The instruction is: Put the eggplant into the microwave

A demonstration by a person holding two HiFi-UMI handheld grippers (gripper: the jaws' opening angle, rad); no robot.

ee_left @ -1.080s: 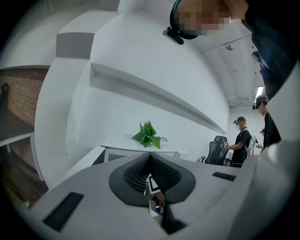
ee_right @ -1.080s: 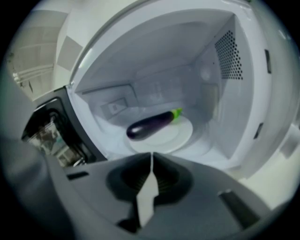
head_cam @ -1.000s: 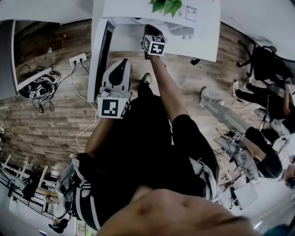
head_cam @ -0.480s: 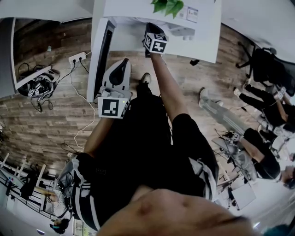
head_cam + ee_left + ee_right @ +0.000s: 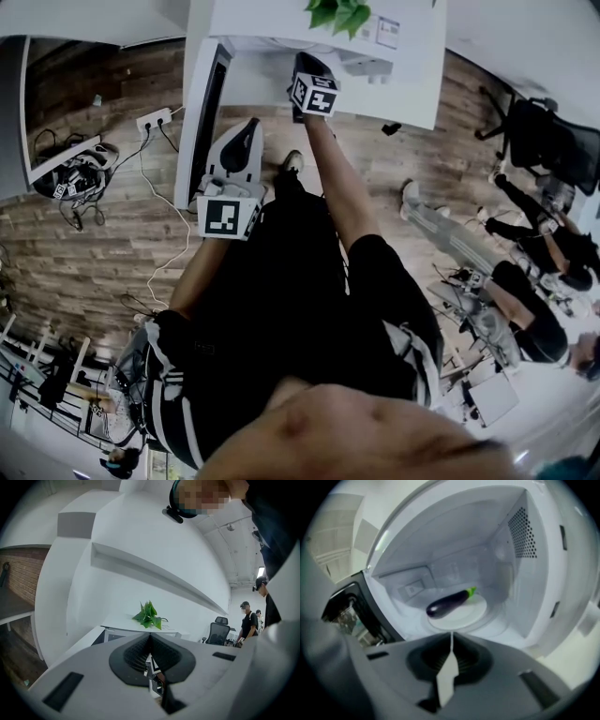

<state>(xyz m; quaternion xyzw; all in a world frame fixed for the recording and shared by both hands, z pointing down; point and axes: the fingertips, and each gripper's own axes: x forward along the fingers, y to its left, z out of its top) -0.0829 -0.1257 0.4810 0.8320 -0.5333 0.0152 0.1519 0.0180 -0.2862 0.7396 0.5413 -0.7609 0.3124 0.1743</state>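
Your left gripper [image 5: 150,641], jaws pressed together and empty, idles outside the microwave [image 5: 525,573] near its open door [image 5: 214,94]. Inside, the eggplant [image 5: 449,603] lies on the turntable plate [image 5: 476,613], so your right gripper [image 5: 451,637], closed on nothing, hangs at the microwave's mouth, delivery apparently made.

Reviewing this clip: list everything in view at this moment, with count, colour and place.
eggplant: one, dark purple with a green stem, lying on the plate
plate: one, white, round, on the microwave's floor
microwave: one, white inside, on the counter
door: one, dark, swung open at left
plant: one, green, on the counter
counter: one, white
power strip: one, white, on the wood floor
office chair: one, black, at right
bystanders: at least two, dark clothes, at right
left gripper: grey, fingers together, empty
right gripper: grey, fingers together, empty, facing the microwave
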